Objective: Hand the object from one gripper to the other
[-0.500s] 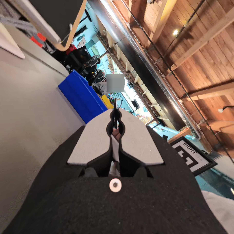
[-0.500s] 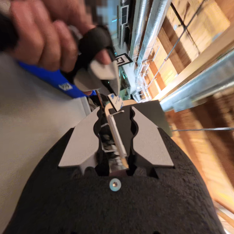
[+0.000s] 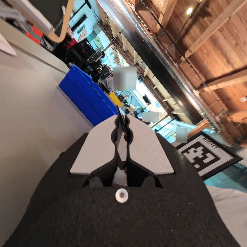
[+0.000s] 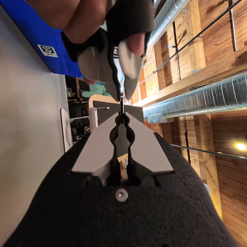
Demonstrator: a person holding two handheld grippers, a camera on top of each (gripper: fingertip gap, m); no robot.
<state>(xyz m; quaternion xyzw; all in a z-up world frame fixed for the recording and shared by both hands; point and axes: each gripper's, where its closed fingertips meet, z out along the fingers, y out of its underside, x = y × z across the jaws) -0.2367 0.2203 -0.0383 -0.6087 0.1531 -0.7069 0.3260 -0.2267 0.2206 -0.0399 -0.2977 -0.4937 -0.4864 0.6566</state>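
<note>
Two handheld grippers meet tip to tip over a thin black object (image 4: pixel 121 113), seen edge-on. The right gripper (image 4: pixel 121 117) has its jaws pinched nearly together on the object's near end. Directly ahead of it, the left gripper (image 4: pixel 122 98), steered by a hand (image 4: pixel 82 20), points back with its tips drawn close on the far end. In the left wrist view, the left gripper (image 3: pixel 122 119) clamps the same dark sliver (image 3: pixel 122 120) at its tips. A blue bin (image 3: pixel 86 96) sits on the grey table (image 3: pixel 26 120) left of the fingers; metal ducts (image 4: pixel 193 104) run along the wooden ceiling.
</note>
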